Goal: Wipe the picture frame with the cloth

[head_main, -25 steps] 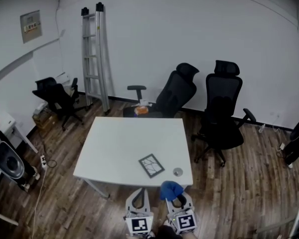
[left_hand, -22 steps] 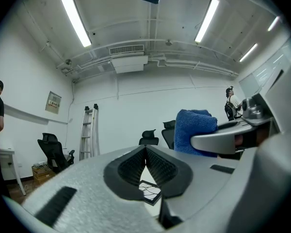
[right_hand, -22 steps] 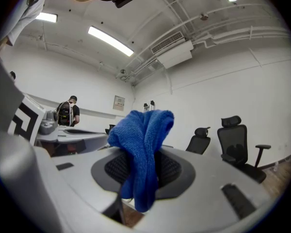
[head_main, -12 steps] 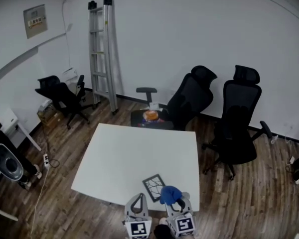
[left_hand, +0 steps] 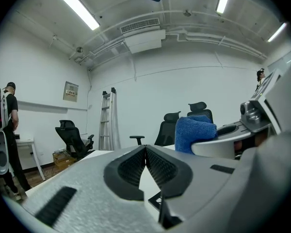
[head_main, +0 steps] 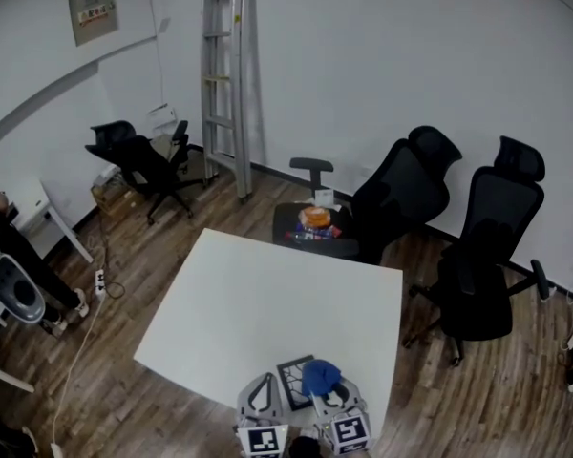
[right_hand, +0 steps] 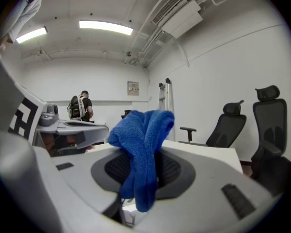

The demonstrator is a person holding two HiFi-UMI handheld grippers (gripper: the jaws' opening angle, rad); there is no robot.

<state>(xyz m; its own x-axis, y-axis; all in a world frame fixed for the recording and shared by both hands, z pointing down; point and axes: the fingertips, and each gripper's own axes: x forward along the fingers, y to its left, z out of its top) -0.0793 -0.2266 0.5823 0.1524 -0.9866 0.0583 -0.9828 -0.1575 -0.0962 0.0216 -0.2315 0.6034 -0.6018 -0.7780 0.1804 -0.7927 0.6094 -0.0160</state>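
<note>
A small dark picture frame (head_main: 294, 378) lies flat near the front edge of the white table (head_main: 267, 313), partly hidden by the grippers. My right gripper (head_main: 330, 393) is shut on a bunched blue cloth (head_main: 320, 376), which sticks up between the jaws (right_hand: 144, 154) and hangs over the frame's right corner. My left gripper (head_main: 261, 396) sits just left of the frame, its jaws closed tip to tip (left_hand: 145, 154) with nothing in them. The cloth (left_hand: 195, 132) also shows in the left gripper view, at the right.
Two black office chairs (head_main: 406, 194) (head_main: 487, 256) stand behind and right of the table. A stool holding an orange object (head_main: 315, 219) is at the far edge. A ladder (head_main: 227, 74) leans on the back wall. Another chair (head_main: 138, 165) and a person (head_main: 10, 246) are at left.
The head view has moved closer and shifted, so the table sits lower and more to the left. Both grippers stay at the front edge; the cloth is now over the frame's right corner.
</note>
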